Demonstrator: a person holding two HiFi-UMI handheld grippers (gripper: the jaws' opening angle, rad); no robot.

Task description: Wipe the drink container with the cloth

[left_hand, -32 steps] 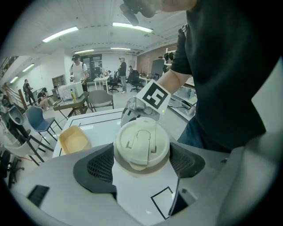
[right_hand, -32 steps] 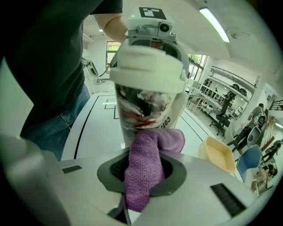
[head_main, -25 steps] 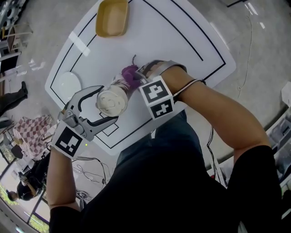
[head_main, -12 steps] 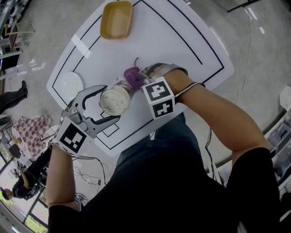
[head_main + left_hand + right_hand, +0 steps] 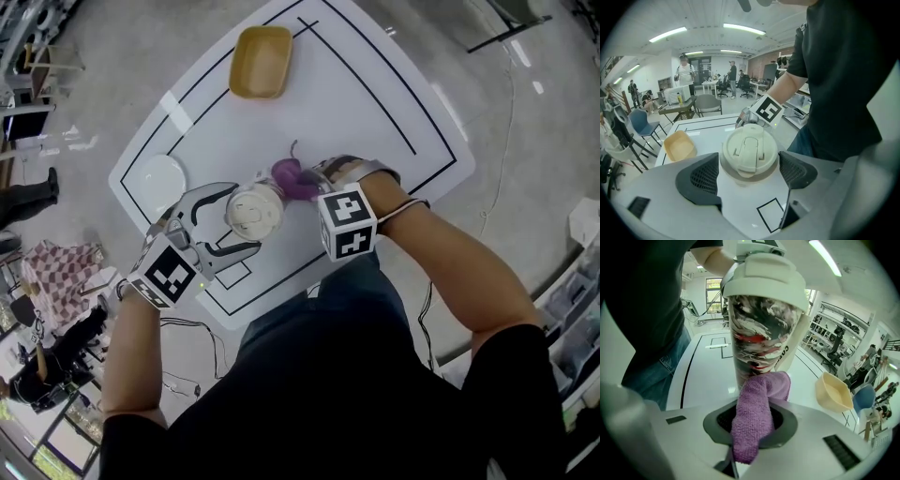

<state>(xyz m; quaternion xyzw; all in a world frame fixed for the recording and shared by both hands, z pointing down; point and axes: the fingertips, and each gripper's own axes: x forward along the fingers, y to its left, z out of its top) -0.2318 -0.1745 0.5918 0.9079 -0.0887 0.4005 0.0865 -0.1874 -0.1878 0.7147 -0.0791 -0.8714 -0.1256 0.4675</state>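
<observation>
The drink container stands upright near the white table's front edge, with a cream flip lid and a marbled red, black and white body. My left gripper reaches in from the left. Its jaws stand on either side of the container just under the lid, holding it. My right gripper is shut on a purple cloth. The cloth's free end presses on the container's lower side and hides the base.
A yellow bowl sits at the far side of the table, and a white round disc lies at its left. A small black square is drawn under the left gripper. People, chairs and desks stand in the room beyond.
The head camera has shifted, so the table sits lower right in view. Both grippers stay on the container. The cloth has slid slightly along its side.
</observation>
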